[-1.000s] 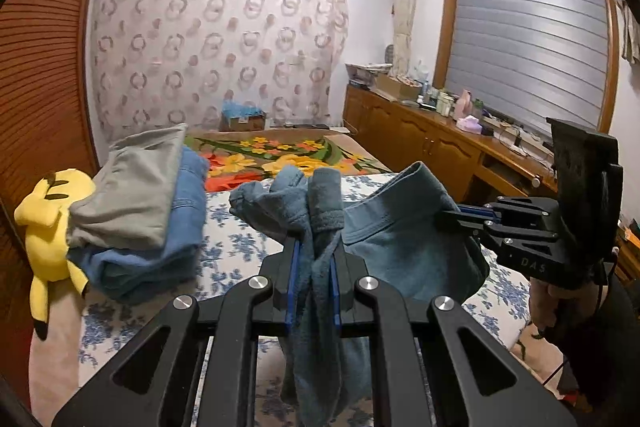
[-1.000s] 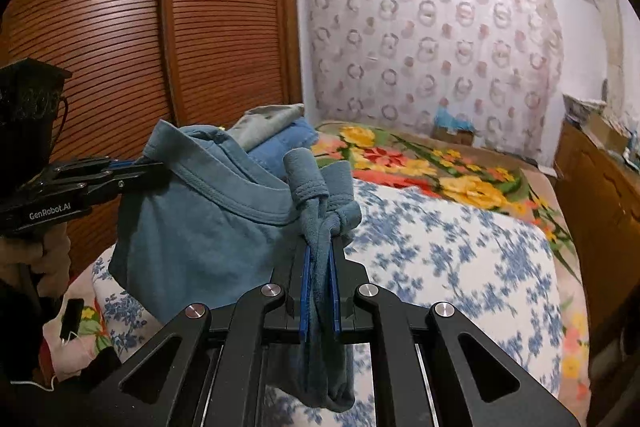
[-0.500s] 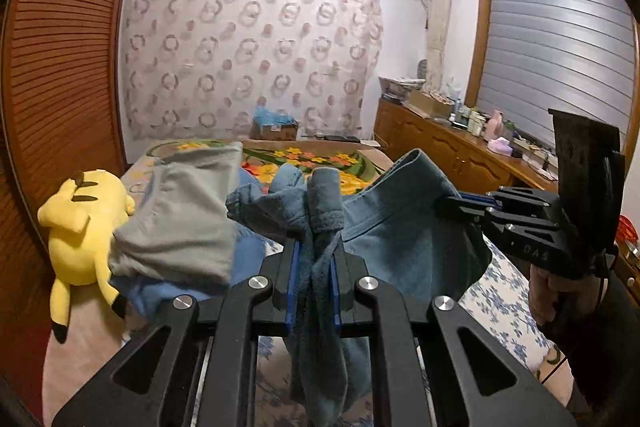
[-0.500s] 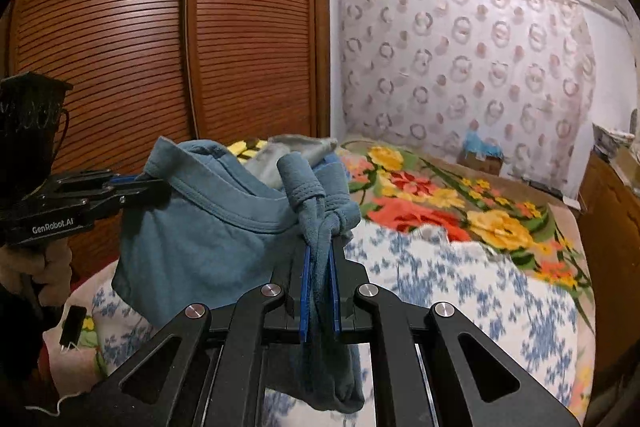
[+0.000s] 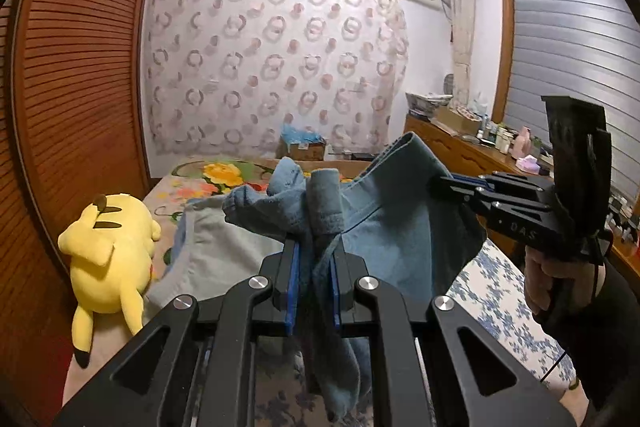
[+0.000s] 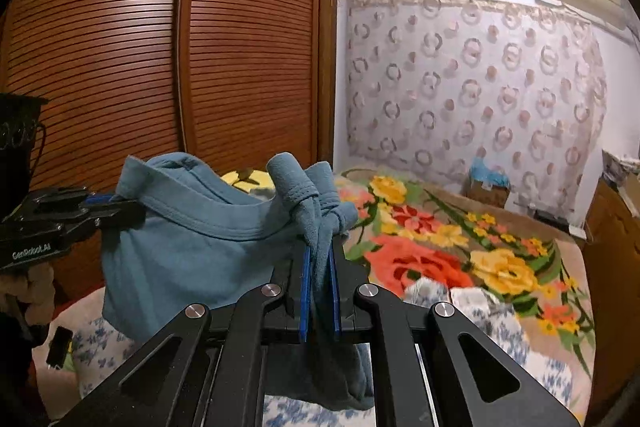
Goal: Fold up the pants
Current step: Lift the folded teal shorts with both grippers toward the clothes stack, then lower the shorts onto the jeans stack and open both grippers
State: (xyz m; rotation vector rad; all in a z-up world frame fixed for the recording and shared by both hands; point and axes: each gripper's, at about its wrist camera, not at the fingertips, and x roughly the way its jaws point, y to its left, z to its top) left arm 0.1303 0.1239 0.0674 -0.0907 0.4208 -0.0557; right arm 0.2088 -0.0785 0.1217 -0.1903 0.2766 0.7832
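Left gripper [image 5: 313,285] clamped tight on bunched teal pants [image 5: 394,227]; right gripper [image 6: 319,291] likewise pinching another bunch of them. Cloth slung between the two, lifted above bed [image 6: 460,267]. Beyond left fingertips, grey folded garment [image 5: 216,259]; further left, yellow plush [image 5: 106,251].

The pants [image 5: 404,227] are a soft, faded blue-teal cloth with a stitched band along the top edge. They hang in the air above the bed [image 5: 492,291], gathered at two points. One bunched corner is pinched between the blue pads of the left hand-held gripper [image 5: 314,259], its folds sticking up above the pads and a tail drooping below. The other corner is bunched the same way in the right hand-held gripper [image 6: 319,259]. Between the two the fabric sags in a loose, doubled sheet, its banded edge uppermost and curving, its lower edge hanging free.
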